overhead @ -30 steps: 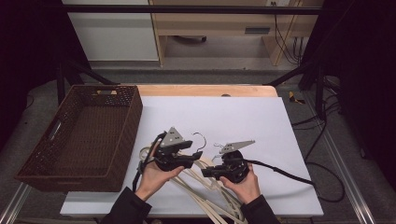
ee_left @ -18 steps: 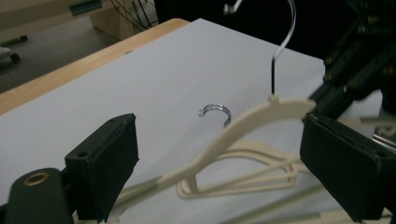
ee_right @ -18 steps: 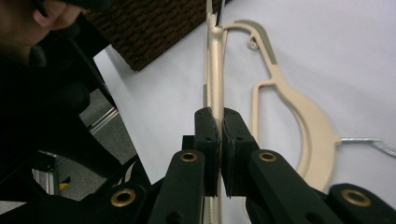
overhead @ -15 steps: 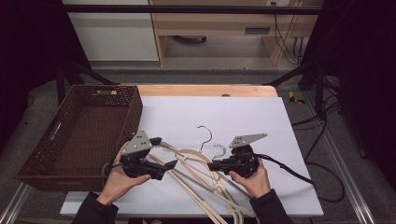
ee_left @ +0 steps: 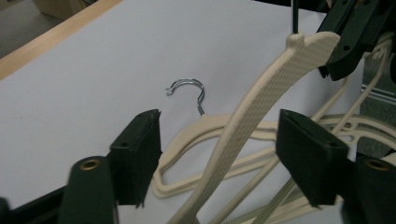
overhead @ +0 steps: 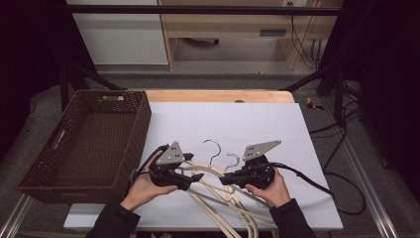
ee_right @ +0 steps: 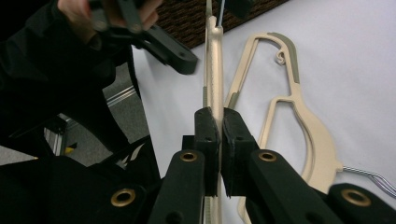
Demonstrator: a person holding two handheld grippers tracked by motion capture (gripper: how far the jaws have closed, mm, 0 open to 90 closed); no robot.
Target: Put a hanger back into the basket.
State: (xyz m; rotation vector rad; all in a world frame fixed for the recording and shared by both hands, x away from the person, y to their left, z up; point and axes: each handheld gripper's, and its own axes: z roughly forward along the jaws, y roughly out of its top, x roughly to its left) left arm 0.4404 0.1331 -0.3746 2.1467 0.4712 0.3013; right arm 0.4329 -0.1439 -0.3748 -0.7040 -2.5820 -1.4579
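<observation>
Right now the right gripper point(ee_right: 218, 140) is clamped tight on one arm of a cream hanger point(ee_right: 214, 70) and lifts it a bit off the white table point(overhead: 297, 148). In the left gripper view, that same hanger point(ee_left: 261, 102) runs up between the left gripper's point(ee_left: 219, 149) two black jaws. These jaws have just been closing, but the pads do not press on the arm yet, so this gripper holds nothing.

More hangers point(overhead: 223, 198) lie in a messy pile on the table near the person's side, and a brown basket point(overhead: 143, 129) sits at the left edge.

The hanger looks light, thin and stiff. It is probably plastic, with a rough, dotted face that should help the pads not slip. Its metal hook point(ee_left: 189, 91) could catch on the other hangers, so it may drag them along. A good spot to hold is the flat, wide arm, not the thin hook.
</observation>
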